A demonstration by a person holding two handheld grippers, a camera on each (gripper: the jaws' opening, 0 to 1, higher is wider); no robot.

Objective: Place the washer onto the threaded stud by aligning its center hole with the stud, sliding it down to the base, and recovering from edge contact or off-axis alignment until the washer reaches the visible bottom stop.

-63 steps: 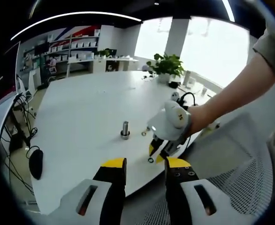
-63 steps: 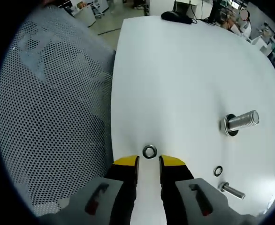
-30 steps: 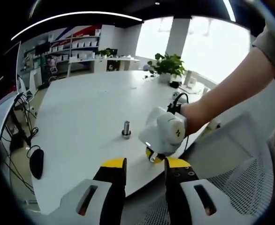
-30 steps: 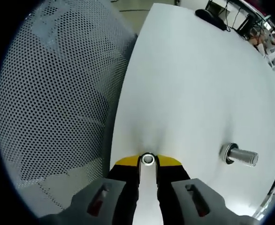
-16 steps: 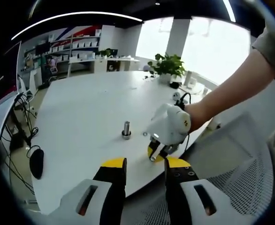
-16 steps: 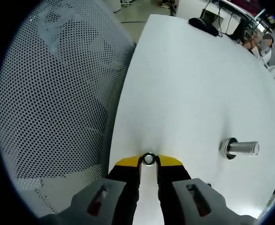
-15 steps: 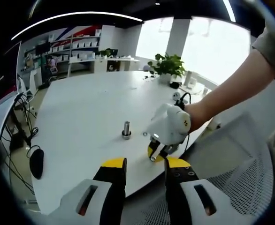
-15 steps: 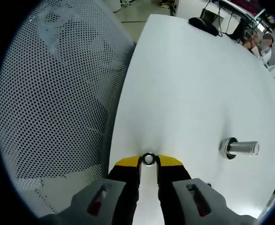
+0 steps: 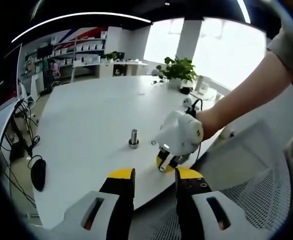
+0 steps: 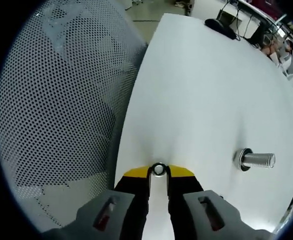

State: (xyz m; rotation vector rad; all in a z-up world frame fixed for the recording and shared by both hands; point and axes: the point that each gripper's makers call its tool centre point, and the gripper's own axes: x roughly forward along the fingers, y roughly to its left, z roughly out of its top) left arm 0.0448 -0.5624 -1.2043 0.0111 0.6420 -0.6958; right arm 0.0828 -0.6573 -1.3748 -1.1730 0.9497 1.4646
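In the right gripper view a small steel washer (image 10: 159, 169) sits pinched between the yellow tips of my right gripper (image 10: 159, 171), which is shut on it above the white table (image 10: 196, 95). The threaded stud (image 10: 254, 160) with a washer at its base stands off to the right, apart from the held washer. In the left gripper view the stud (image 9: 133, 138) stands upright mid-table, and the right gripper (image 9: 162, 165) hovers near the table's front edge with the washer (image 9: 162, 169) at its tips. My left gripper (image 9: 154, 176) stands open, below the table edge, holding nothing.
A perforated mesh chair back (image 10: 56, 110) lies left of the table edge. A second small washer (image 9: 153, 143) rests near the stud. A black mouse (image 9: 38, 174) and cables sit at the left; a potted plant (image 9: 177, 70) stands at the far side.
The right gripper has closed on the washer and lifted it off the table, then shifted slightly toward the stud. The left gripper has stayed still.
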